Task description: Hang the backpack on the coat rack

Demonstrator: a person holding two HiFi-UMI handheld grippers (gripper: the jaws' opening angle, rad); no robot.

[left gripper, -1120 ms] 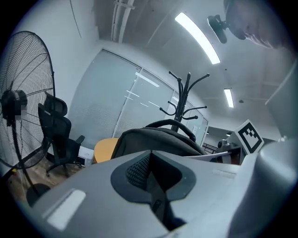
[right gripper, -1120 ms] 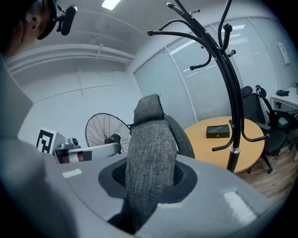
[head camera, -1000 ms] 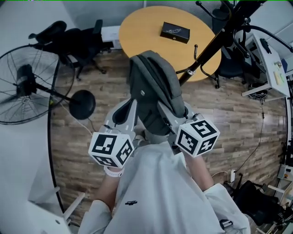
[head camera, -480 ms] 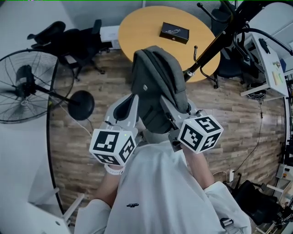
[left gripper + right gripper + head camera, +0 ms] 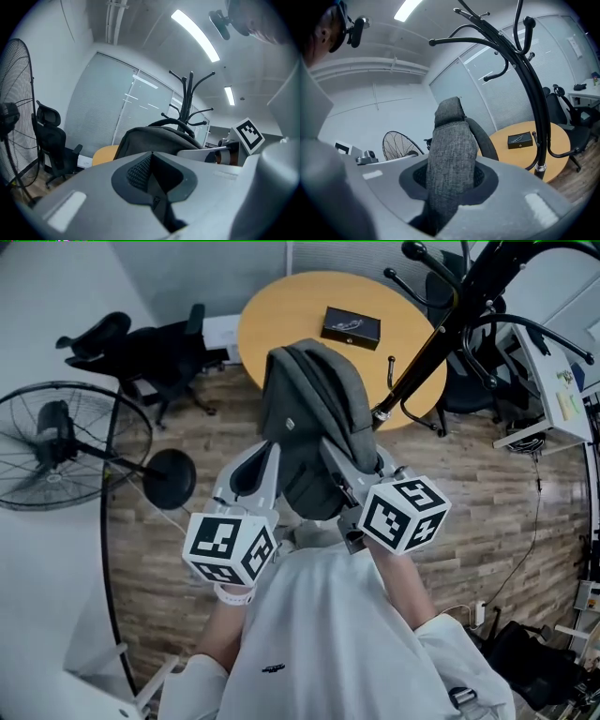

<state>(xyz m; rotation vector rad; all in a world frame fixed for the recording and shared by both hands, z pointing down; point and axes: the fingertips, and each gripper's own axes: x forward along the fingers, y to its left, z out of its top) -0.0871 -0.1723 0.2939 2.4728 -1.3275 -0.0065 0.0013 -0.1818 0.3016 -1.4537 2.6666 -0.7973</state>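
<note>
Right gripper [image 5: 451, 180]: jaws clamped on the grey backpack [image 5: 314, 413]. Left gripper [image 5: 152, 180]: jaws pressed together, nothing visible between them, just left of the bag. Backpack held aloft beside the coat rack [image 5: 439, 329], on no hook; round table [image 5: 281, 310] beyond.

The coat rack [image 5: 422, 352] slants in at 1 o'clock, just beside the backpack [image 5: 314, 409], its hooks [image 5: 528, 21] crowding the air above. The round bench [image 5: 281, 320] blocks 12, the fan [image 5: 56, 442] 9. Open floor [image 5: 469, 484] lies at 3.
</note>
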